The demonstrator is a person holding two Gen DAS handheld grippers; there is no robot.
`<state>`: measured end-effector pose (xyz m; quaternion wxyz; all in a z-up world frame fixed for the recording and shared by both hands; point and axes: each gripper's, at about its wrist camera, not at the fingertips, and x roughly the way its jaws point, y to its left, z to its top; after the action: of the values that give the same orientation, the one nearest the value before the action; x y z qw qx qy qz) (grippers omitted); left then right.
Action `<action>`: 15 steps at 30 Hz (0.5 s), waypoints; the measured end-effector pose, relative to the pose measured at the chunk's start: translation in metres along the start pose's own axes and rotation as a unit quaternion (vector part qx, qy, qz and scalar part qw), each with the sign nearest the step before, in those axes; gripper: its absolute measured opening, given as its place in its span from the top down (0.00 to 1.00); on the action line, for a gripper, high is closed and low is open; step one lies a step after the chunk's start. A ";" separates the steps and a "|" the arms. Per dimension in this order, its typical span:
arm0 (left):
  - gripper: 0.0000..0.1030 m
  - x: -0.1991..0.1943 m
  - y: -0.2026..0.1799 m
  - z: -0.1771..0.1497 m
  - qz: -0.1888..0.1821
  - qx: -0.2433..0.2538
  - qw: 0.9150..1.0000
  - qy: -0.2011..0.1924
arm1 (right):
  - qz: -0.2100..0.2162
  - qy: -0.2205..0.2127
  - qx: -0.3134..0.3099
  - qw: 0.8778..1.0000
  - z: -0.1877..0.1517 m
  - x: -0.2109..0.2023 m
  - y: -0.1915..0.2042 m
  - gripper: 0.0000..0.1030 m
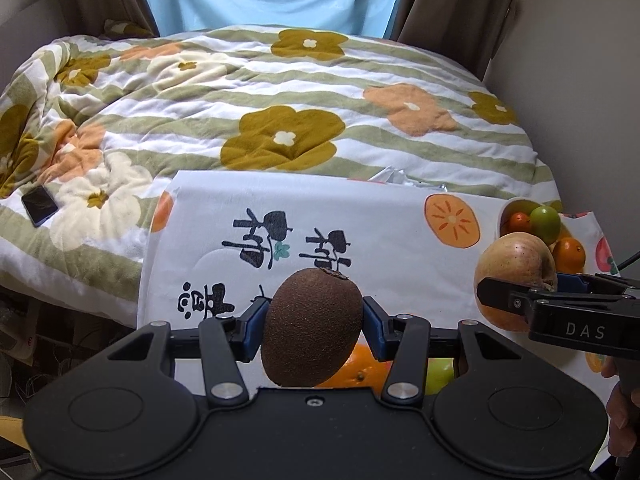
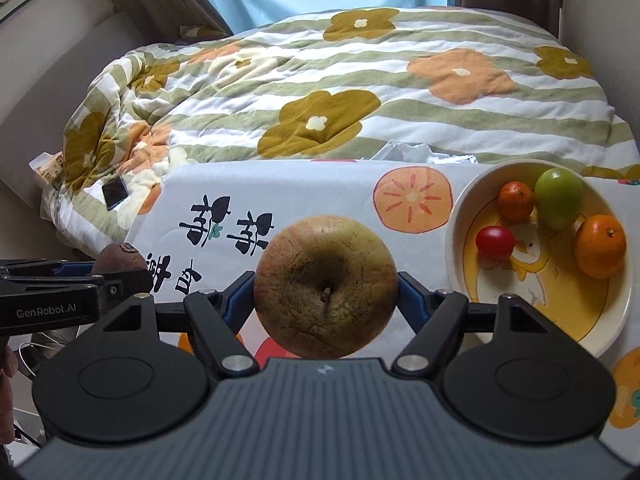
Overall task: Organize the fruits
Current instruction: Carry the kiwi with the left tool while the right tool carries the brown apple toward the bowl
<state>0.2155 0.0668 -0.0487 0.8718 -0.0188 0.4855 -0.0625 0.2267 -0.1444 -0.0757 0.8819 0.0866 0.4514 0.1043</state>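
My left gripper point(image 1: 314, 322) is shut on a brown kiwi point(image 1: 312, 326) and holds it above the printed white cloth point(image 1: 360, 216). It also shows in the right wrist view point(image 2: 120, 270) at the left edge. My right gripper point(image 2: 326, 294) is shut on a yellow-red apple point(image 2: 326, 286), also seen in the left wrist view point(image 1: 516, 276) at the right. A cream bowl point(image 2: 460, 240) to the right of the apple holds two oranges point(image 2: 600, 246), a green fruit point(image 2: 558, 198) and a red tomato point(image 2: 495, 243). An orange point(image 1: 360, 368) and a green fruit point(image 1: 440, 376) lie under my left gripper.
The cloth covers a small table in front of a bed with a flowered quilt point(image 2: 360, 92). A phone point(image 1: 39, 205) lies on the quilt at the left. Crumpled foil point(image 2: 420, 152) sits behind the cloth. Walls stand close at the right.
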 end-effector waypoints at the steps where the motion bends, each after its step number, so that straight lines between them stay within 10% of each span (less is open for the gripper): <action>1: 0.48 -0.005 -0.006 0.001 0.000 0.003 1.000 -0.006 | 0.000 -0.006 0.001 1.000 0.000 -0.007 -0.005 0.14; 15: 0.48 -0.024 -0.115 -0.001 -0.042 0.047 0.997 -0.037 | -0.037 -0.049 0.032 0.998 -0.017 -0.080 -0.101 0.14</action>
<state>0.1918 -0.0445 -0.0183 0.8857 -0.0005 0.4482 -0.1206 0.1780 -0.2618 -0.0483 0.9031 0.1034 0.4135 0.0524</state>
